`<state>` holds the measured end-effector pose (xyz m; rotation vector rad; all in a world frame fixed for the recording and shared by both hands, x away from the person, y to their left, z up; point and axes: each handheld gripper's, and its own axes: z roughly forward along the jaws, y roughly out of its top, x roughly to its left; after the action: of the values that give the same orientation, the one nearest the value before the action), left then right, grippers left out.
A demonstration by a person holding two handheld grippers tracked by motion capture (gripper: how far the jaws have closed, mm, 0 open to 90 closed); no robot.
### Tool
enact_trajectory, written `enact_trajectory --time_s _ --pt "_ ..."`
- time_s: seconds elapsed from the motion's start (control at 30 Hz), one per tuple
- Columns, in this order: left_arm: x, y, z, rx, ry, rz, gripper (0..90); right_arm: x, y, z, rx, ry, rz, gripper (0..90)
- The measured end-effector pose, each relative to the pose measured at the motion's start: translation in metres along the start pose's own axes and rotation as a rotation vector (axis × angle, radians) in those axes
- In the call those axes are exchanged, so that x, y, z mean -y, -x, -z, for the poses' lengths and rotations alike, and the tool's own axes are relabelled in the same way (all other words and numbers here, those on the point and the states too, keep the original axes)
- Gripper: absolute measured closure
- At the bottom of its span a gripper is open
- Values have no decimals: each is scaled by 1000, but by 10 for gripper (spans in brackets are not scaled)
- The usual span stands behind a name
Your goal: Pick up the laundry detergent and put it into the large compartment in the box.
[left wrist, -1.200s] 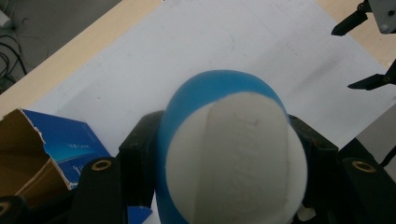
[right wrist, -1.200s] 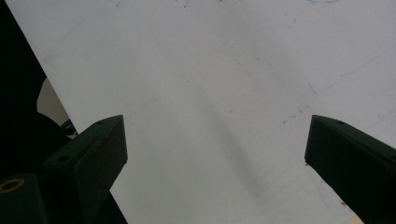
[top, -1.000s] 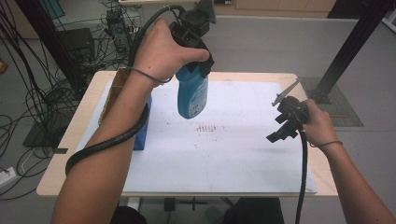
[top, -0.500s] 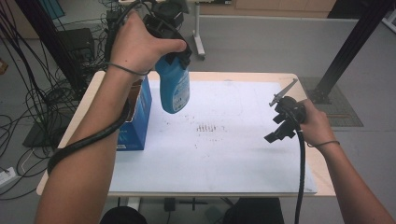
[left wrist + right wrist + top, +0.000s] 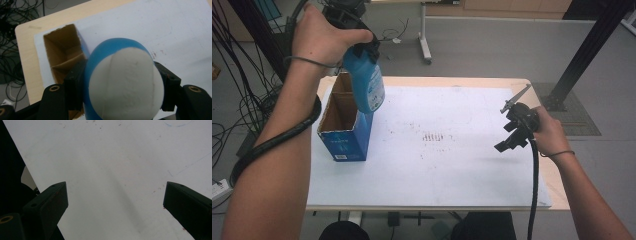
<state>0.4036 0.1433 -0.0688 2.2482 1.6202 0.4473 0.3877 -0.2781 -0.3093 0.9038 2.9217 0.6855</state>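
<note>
1. We see the blue bottle hanging from the left gripper, held in the air above the open top of the blue cardboard box at the left end of the table; its lower end sits just over the box's near right corner.
2. In the left gripper view, the bottle fills the space between the two black jaws, its rounded white face towards the camera, with the box below and to the left.
3. The bottle is smooth plastic, rounded and tapering, blue with a pale label. The box is tall and rectangular, printed blue outside, raw brown card inside, with a card divider across it. A white sheet, faintly speckled with reddish marks, covers the light wooden table.
4. The left gripper is clenched on the bottle, a jaw pressed to each flank.
5. The right gripper is over the sheet's right side, well apart from the bottle; its jaws stand wide and released, nothing between them but bare white sheet.
</note>
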Motion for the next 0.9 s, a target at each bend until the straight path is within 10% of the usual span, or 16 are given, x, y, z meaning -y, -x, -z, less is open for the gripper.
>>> enact_trajectory --time_s 0.53,0.9 --pt "12 -63 10 -94 -1 174 376 2 3 -1 -2 4 -7 56" --pt "13 -73 12 -120 -10 208 376 3 4 1 5 -1 -11 56"
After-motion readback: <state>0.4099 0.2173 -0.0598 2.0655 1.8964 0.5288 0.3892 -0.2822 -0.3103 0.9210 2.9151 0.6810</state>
